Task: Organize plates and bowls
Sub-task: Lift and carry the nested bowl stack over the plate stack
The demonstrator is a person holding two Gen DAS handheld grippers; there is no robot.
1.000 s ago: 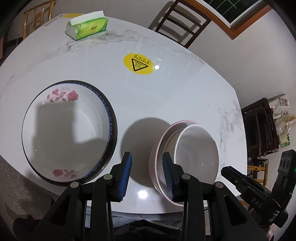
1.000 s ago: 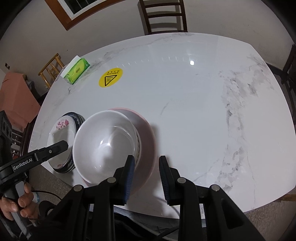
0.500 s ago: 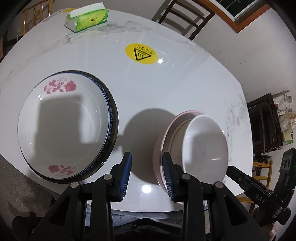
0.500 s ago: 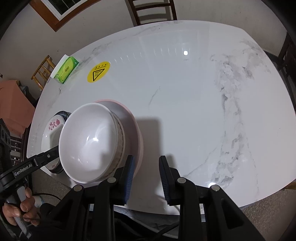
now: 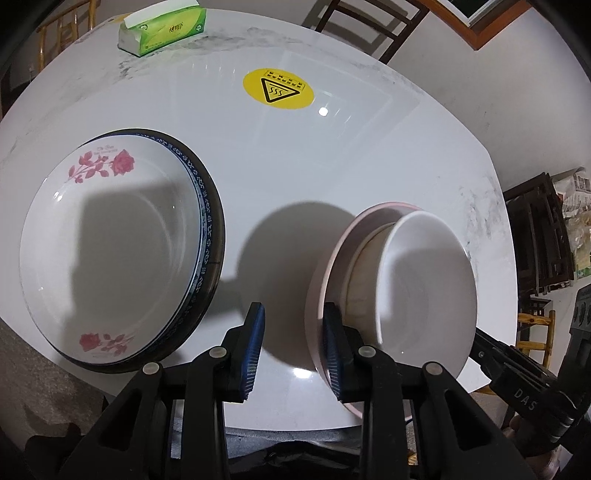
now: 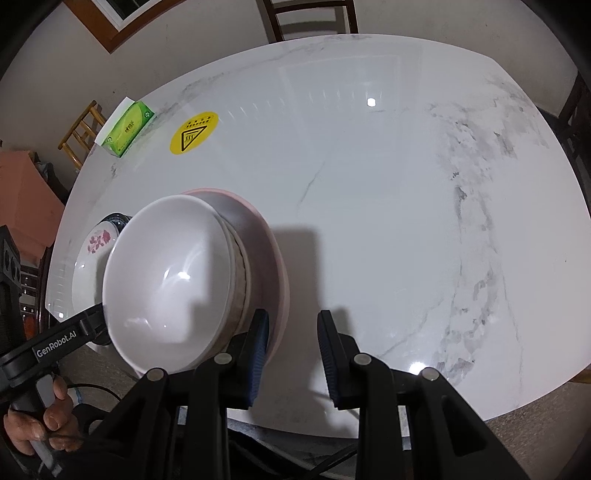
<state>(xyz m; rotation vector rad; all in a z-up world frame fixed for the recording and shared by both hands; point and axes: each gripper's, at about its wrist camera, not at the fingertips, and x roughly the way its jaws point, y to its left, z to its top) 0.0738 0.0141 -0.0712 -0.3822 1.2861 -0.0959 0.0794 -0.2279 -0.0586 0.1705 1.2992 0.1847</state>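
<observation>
Straddling the pink plate's (image 5: 325,291) rim from opposite sides, the closing left gripper (image 5: 291,350) and parted right gripper (image 6: 291,354) are seen; nothing is clamped.

A green tissue box (image 5: 162,26) sits near the far edge of the white marble desk (image 6: 388,221). A round yellow hot-surface warning sticker (image 5: 278,89) lies nearby. Dark wooden chairs (image 6: 310,16) stand behind.

left gripper (image 5: 291,347) aimed steeply down, jaws closing, right gripper (image 6: 291,354) also angled down, jaws slightly apart, nothing gripped
</observation>
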